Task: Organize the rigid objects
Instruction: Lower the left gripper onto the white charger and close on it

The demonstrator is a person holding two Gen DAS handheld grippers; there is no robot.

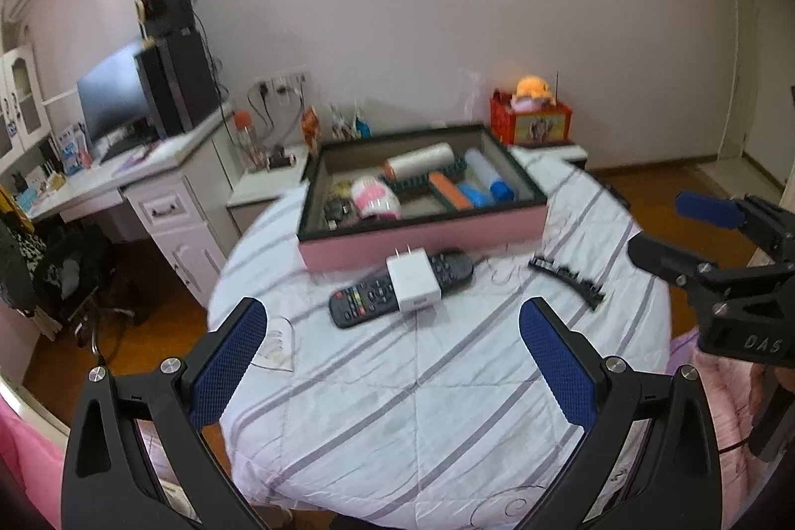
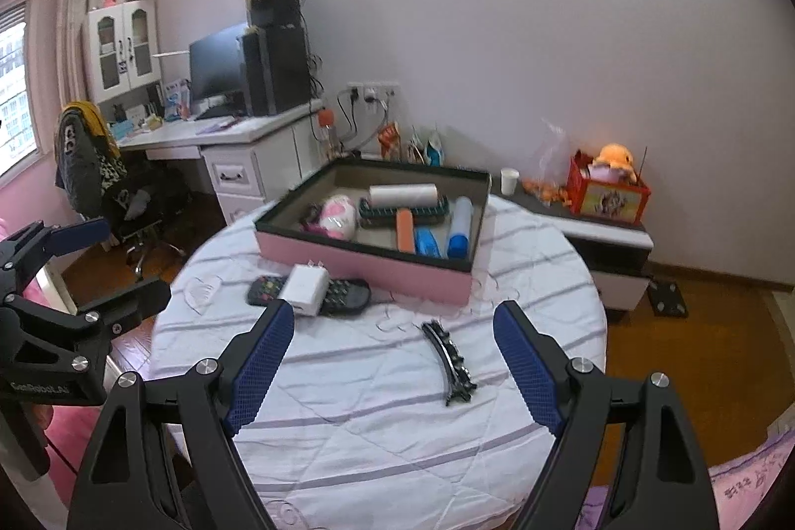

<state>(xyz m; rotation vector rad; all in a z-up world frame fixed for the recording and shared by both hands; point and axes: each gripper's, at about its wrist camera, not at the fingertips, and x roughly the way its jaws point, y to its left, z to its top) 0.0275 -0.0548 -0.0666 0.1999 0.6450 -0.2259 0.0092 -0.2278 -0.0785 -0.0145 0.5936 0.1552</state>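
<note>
A pink tray with a dark rim stands at the far side of a round table and holds several items. In front of it a white charger lies on a black remote. A black hair clip lies to the right. My left gripper hovers open before the remote and charger, nothing between its fingers. My right gripper stands open above the hair clip, holding nothing.
A white desk with a monitor and speakers stands at the left, an office chair beside it. A low cabinet at the right carries a red box with an orange plush toy. Wooden floor surrounds the table.
</note>
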